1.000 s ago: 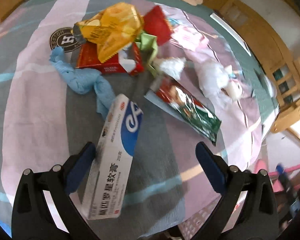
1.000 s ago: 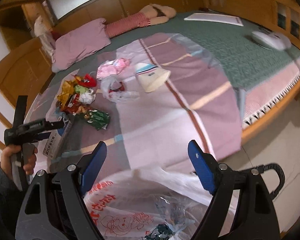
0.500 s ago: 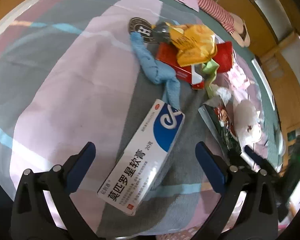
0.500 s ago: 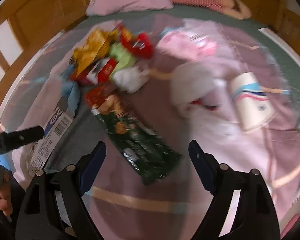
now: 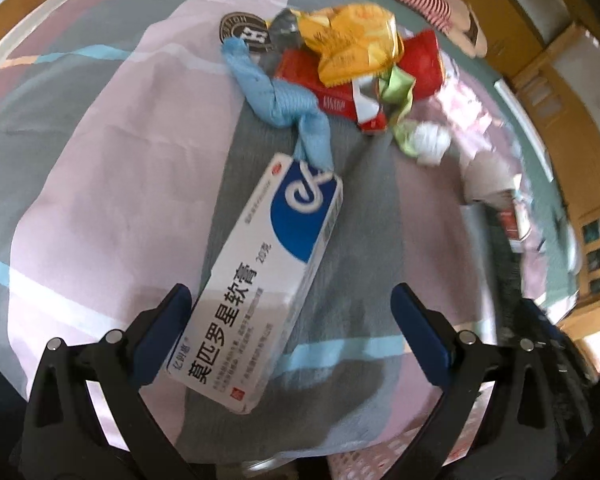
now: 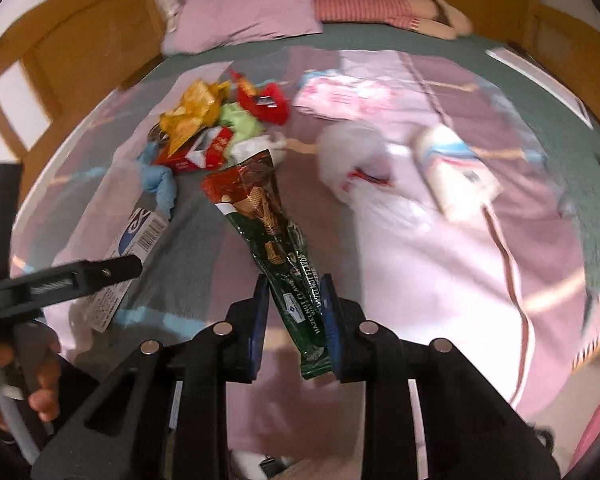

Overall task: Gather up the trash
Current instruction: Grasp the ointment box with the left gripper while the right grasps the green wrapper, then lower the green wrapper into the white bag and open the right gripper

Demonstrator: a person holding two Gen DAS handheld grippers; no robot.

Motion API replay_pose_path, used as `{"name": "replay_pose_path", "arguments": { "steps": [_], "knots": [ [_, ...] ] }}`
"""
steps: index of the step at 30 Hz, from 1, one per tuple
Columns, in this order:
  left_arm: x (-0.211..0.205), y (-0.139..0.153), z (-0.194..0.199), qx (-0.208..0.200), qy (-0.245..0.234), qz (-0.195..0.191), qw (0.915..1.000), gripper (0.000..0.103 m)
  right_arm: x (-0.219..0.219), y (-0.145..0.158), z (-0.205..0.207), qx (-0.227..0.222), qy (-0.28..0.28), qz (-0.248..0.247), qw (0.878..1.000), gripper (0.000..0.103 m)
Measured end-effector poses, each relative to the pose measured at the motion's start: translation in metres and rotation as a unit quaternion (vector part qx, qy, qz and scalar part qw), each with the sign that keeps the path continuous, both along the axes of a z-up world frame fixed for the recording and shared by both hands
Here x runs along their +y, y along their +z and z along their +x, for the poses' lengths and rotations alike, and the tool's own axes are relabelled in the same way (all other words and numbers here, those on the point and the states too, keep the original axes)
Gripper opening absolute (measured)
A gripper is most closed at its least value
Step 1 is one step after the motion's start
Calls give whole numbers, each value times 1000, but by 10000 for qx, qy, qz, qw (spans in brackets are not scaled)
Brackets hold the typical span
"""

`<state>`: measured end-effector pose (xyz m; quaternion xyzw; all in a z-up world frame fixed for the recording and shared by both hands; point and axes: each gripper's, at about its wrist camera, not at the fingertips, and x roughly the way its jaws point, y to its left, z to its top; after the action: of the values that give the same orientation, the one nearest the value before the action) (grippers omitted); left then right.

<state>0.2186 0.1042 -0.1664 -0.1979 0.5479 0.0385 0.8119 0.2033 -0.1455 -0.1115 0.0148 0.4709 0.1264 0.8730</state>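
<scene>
Wafer wrapper (image 6: 274,240), green and red, lies on the bedspread (image 6: 440,248) near its front edge, long axis running from the trash pile (image 6: 220,132) toward the camera, red end far, green end near; near end sits between the right gripper (image 6: 294,312) pads, which have just been closing and now pinch it. Its lower tip is partly covered by the right pad. In the left wrist view the wrapper is not made out; right side there is smeared with blur. Ointment box (image 5: 268,276), white and blue, lies diagonally, blue end toward the pile, near end between the left gripper (image 5: 290,320) fingers, which stand wide apart, left pad just beside the box, contact unclear. Blue cloth (image 5: 276,100) touches the box's far end. Paper cup (image 6: 456,172) and white bag (image 6: 352,156) are blurred. A hand (image 6: 16,380) holds the left gripper, cut off at the frame edge.
</scene>
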Motion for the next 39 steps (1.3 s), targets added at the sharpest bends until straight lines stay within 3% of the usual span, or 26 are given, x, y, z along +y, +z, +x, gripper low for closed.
{"name": "replay_pose_path", "arguments": {
  "steps": [2,5,11,15,24,39],
  "knots": [
    [-6,-3,0,75,-92,231,9997,97,-12,-3,-6,8,-255,184,9995,27],
    [-10,-6,-1,112,-128,463,9988,85,-26,-10,-10,-11,-499,486,9976,27],
    [-8,-4,-6,9,-79,667,9977,59,-30,-14,-12,-73,-664,421,9969,27],
    [-7,1,-7,-109,-145,623,9979,50,-24,-8,-19,-268,-670,409,9966,27],
    [-5,43,-22,-1285,-12,788,9886,45,-24,-13,-29,-278,-748,571,9952,27],
    [-24,43,-26,-1320,-346,982,9858,45,-22,-4,-34,-234,-766,1059,9911,27]
  ]
}}
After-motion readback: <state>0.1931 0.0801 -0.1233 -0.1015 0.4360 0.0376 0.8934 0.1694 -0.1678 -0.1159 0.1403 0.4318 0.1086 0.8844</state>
